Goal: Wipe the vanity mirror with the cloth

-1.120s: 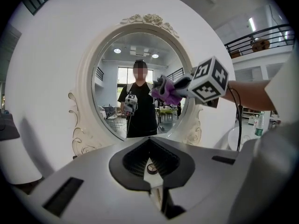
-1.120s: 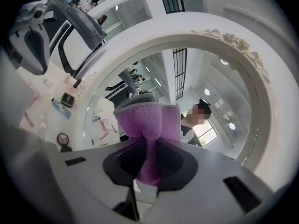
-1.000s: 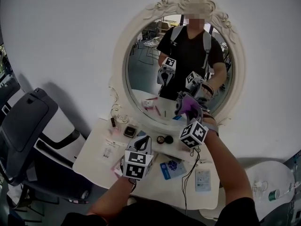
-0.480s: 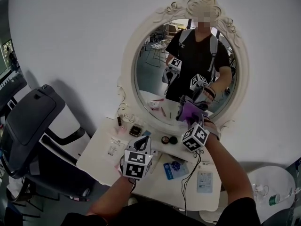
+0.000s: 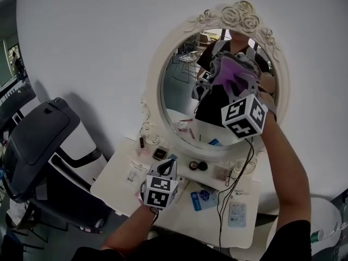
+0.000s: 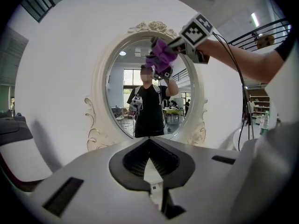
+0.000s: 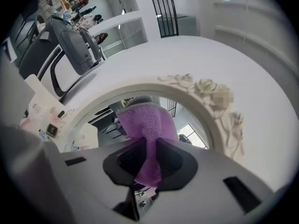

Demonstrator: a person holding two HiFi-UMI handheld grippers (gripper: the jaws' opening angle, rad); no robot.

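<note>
Purple cloth (image 7: 145, 122) clamped between fingers of right gripper (image 7: 148, 148), raised against upper glass of vanity mirror (image 5: 182, 91), just below ornate frame top. Left gripper (image 5: 167, 166) held low above table (image 5: 117, 181), fingers closed together, nothing gripped.

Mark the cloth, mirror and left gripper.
cloth (image 7: 142, 122): right gripper view, spread part above the jaws.
mirror (image 5: 242, 14): head view, carved roses atop the frame.
left gripper (image 6: 149, 144): left gripper view, between its closed fingertips.
</note>
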